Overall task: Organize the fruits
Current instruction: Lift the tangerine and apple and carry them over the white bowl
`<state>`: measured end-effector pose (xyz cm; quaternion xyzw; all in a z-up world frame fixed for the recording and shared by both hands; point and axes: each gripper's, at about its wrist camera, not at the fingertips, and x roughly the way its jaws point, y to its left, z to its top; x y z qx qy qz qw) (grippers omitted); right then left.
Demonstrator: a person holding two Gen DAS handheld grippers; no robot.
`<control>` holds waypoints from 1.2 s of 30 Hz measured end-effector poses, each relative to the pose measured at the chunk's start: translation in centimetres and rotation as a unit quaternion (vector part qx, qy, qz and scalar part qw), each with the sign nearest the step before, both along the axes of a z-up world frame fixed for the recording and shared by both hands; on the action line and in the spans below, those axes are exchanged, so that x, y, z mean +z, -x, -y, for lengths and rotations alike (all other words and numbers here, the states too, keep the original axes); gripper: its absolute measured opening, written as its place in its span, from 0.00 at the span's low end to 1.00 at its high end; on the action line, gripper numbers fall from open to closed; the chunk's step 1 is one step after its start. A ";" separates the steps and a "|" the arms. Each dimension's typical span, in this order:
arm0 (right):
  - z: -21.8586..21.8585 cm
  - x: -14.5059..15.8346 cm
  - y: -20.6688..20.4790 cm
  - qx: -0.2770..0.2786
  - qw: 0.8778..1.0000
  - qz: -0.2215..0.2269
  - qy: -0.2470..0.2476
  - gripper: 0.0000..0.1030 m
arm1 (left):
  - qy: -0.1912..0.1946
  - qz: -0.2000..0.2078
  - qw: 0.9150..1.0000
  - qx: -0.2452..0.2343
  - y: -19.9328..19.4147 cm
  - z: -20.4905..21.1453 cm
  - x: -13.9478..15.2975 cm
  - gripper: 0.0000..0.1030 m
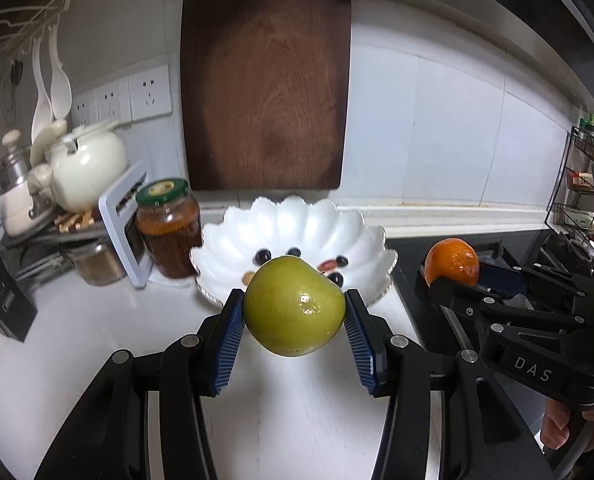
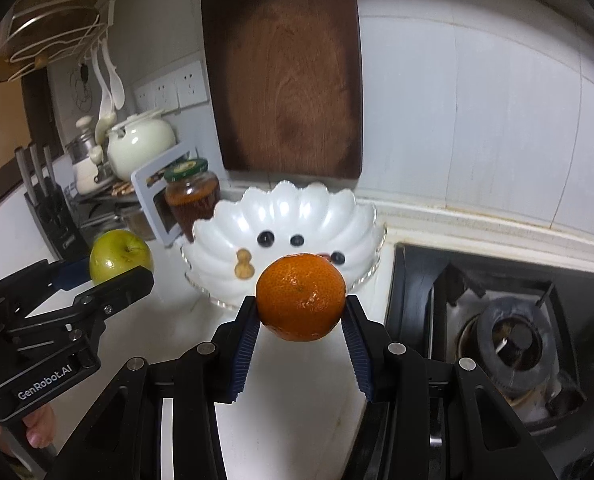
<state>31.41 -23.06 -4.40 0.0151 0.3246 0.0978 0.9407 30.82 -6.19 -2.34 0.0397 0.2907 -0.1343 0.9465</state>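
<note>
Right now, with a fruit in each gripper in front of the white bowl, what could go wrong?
1. The green apple is round and glossy, pinched only at its sides by the left gripper; it might slip.
2. The orange in the right gripper hangs close to the stove; dropped, it could roll there.
3. The bowl already holds small fruits, and both grippers heading in together might collide.
</note>
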 end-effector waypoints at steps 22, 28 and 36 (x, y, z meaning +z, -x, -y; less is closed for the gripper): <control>-0.6 2.6 -6.6 -0.008 1.000 0.022 0.001 0.42 | 0.006 0.011 1.000 0.002 -7.3 0.3 2.4 0.47; -0.9 2.7 -9.3 -0.008 1.000 0.017 0.012 0.42 | 0.001 -0.004 1.000 0.008 -10.0 0.5 1.9 0.47; -0.9 1.9 -13.1 -0.008 1.000 -0.006 0.018 0.42 | -0.002 -0.034 0.999 0.013 -13.7 0.7 0.7 0.47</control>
